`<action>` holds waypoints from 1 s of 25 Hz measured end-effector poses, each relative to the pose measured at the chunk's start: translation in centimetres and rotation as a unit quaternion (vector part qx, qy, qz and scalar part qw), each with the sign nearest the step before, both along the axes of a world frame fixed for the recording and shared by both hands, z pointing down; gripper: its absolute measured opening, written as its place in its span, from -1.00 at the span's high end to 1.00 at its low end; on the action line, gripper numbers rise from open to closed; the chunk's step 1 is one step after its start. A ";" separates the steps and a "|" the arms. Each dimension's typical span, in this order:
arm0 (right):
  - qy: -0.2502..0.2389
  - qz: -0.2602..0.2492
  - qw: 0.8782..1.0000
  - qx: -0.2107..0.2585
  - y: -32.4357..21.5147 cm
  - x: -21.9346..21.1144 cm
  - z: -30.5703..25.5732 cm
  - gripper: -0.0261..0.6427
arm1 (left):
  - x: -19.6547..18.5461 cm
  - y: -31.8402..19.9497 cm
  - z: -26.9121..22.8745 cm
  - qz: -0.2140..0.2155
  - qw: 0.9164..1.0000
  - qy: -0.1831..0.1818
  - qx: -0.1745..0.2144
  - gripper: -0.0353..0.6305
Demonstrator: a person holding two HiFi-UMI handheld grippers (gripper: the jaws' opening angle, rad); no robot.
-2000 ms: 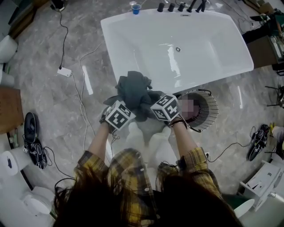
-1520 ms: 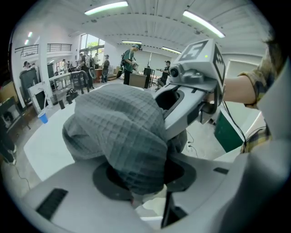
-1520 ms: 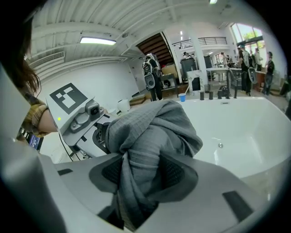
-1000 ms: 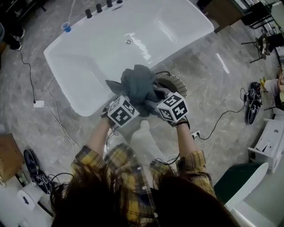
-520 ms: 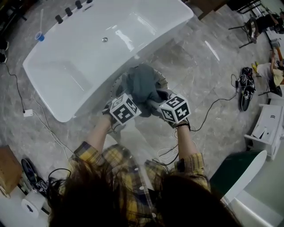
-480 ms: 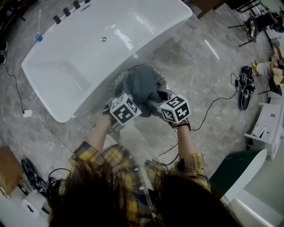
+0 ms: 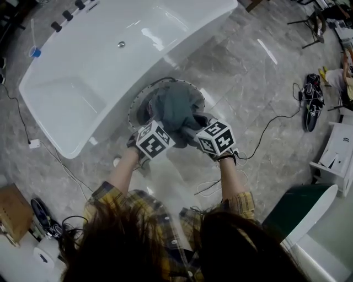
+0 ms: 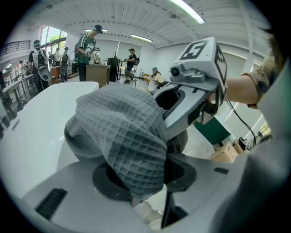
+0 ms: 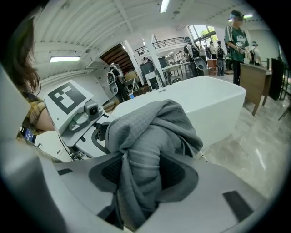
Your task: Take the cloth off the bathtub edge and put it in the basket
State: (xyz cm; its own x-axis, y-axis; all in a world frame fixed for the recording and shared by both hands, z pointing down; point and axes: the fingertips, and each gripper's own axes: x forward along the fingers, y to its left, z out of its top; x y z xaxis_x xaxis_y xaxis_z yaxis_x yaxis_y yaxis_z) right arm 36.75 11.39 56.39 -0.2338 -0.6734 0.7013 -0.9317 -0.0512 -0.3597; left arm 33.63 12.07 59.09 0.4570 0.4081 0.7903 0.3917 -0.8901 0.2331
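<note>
A grey waffle-weave cloth (image 7: 175, 110) hangs bunched between both grippers, right over the round wire basket (image 7: 137, 104) on the floor beside the white bathtub (image 7: 83, 71). My left gripper (image 7: 163, 128) is shut on the cloth's left side; the cloth (image 8: 125, 132) fills its jaws in the left gripper view. My right gripper (image 7: 192, 130) is shut on the other side, with a twisted fold of cloth (image 9: 138, 173) pinched between its jaws. The two grippers sit close together, and the cloth covers most of the basket's opening.
A blue cup (image 7: 35, 52) and dark taps (image 7: 69, 15) stand on the tub's far rim. Cables (image 7: 265, 129) trail over the grey marble floor. Shoes (image 7: 311, 110) lie at right, and a green-and-white bin (image 7: 300, 212) stands at lower right. People stand far behind the tub.
Both grippers have carried the cloth away from the tub edge and lowered it over the basket; the basket now shows beneath the cloth. The grip on the cloth is unchanged.
</note>
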 end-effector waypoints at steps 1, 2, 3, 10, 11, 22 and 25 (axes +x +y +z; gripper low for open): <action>-0.003 -0.004 1.000 -0.001 -0.2 0.0 0.8 0.32 | 0.0 -0.2 0.8 -0.006 1.000 -0.006 0.000 0.38; -0.007 -0.009 1.000 -0.003 -0.5 -0.1 1.7 0.31 | -0.1 -0.4 1.6 -0.012 1.000 -0.011 -0.001 0.38; -0.011 -0.014 1.000 -0.004 -0.7 -0.2 2.5 0.31 | -0.3 -0.6 2.5 -0.019 1.000 -0.017 -0.002 0.38; -0.037 -0.034 0.999 -0.017 -2.4 -1.1 9.4 0.30 | -1.5 -2.2 9.1 -0.045 0.997 -0.060 -0.005 0.38; -0.042 -0.034 0.998 -0.019 -2.6 -1.0 10.4 0.30 | -1.4 -2.4 10.0 -0.047 0.997 -0.064 -0.005 0.38; -0.085 -0.007 0.995 -0.056 -2.9 -0.5 20.0 0.27 | -1.6 -3.3 18.5 -0.084 0.989 -0.118 -0.025 0.41; -0.092 0.004 0.994 -0.066 -2.7 -0.5 21.8 0.27 | -1.7 -3.2 20.3 -0.075 0.988 -0.132 -0.022 0.41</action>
State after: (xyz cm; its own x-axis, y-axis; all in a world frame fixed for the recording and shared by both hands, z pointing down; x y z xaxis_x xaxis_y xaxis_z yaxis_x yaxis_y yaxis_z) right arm 36.24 8.64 78.23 -0.3603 -0.5815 0.7294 -0.8504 -0.1165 -0.5131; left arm 31.92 8.84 79.39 0.2947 0.3885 0.8730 0.1757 -0.9201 0.3501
